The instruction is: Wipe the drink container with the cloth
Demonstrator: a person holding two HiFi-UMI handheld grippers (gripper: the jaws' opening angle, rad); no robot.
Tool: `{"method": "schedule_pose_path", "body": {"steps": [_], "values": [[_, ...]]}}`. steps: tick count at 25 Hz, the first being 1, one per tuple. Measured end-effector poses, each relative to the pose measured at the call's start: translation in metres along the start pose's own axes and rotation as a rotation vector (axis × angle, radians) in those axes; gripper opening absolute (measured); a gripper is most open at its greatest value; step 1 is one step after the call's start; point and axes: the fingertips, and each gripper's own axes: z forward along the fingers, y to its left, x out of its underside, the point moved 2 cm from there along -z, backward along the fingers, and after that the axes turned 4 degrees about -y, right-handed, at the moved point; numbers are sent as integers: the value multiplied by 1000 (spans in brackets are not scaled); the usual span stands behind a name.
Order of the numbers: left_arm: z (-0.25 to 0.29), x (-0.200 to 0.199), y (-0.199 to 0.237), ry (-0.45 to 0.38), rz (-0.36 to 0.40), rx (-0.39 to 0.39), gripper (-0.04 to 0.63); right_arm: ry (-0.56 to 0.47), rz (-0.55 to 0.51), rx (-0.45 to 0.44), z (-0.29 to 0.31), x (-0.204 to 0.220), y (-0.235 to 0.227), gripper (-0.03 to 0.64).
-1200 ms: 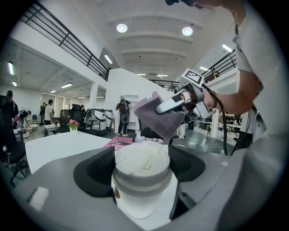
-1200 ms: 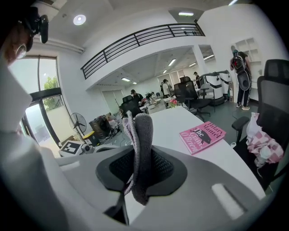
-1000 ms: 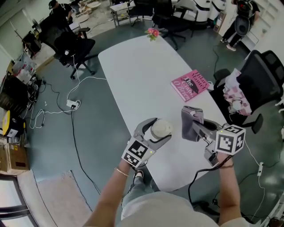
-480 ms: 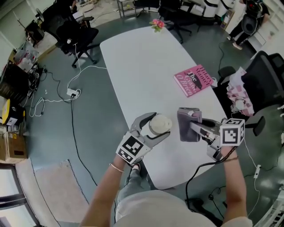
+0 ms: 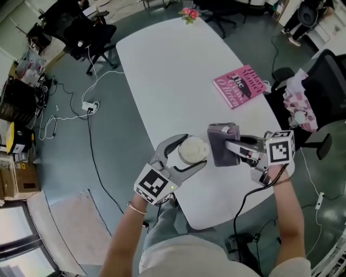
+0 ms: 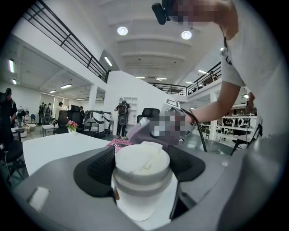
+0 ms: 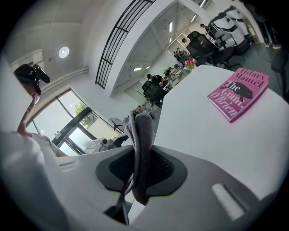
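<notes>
A white lidded drink cup [image 5: 192, 151] [image 6: 141, 178] is held above the white table [image 5: 178, 70], clamped between the dark pads of my left gripper [image 5: 186, 154] [image 6: 141, 167]. My right gripper [image 5: 230, 149] [image 7: 141, 169] is shut on a folded grey cloth [image 5: 220, 143] [image 7: 140, 153]. The cloth hangs just right of the cup, very close to its side; whether it touches is unclear. In the left gripper view the cloth [image 6: 149, 131] shows right behind the cup's lid.
A pink book [image 5: 240, 86] [image 7: 239, 92] lies on the table's right side. A small pink flower pot [image 5: 189, 13] stands at the far end. Office chairs [image 5: 89, 40] and floor cables [image 5: 81, 113] surround the table. A chair with pink clothing [image 5: 303, 105] is on the right.
The right gripper has carried the cloth leftwards, closing the gap to the cup. The left gripper with the cup has barely moved on the table.
</notes>
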Motion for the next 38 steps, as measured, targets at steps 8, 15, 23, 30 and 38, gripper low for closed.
{"method": "schedule_pose_path", "body": {"steps": [8, 15, 23, 30, 38], "values": [[-1, -2, 2, 11, -65, -15, 370, -5, 60, -90, 18, 5, -10, 69], [1, -2, 4, 28, -79, -11, 370, -23, 100, -139, 25, 5, -16, 69], [2, 0, 5, 47, -79, -6, 370, -13, 121, -174, 36, 9, -20, 69], [-3, 4, 3, 72, -77, -4, 370, 23, 108, -188, 45, 14, -20, 69], [-2, 6, 1, 71, -66, 1, 370, 38, 101, -186, 47, 16, -23, 69]]}}
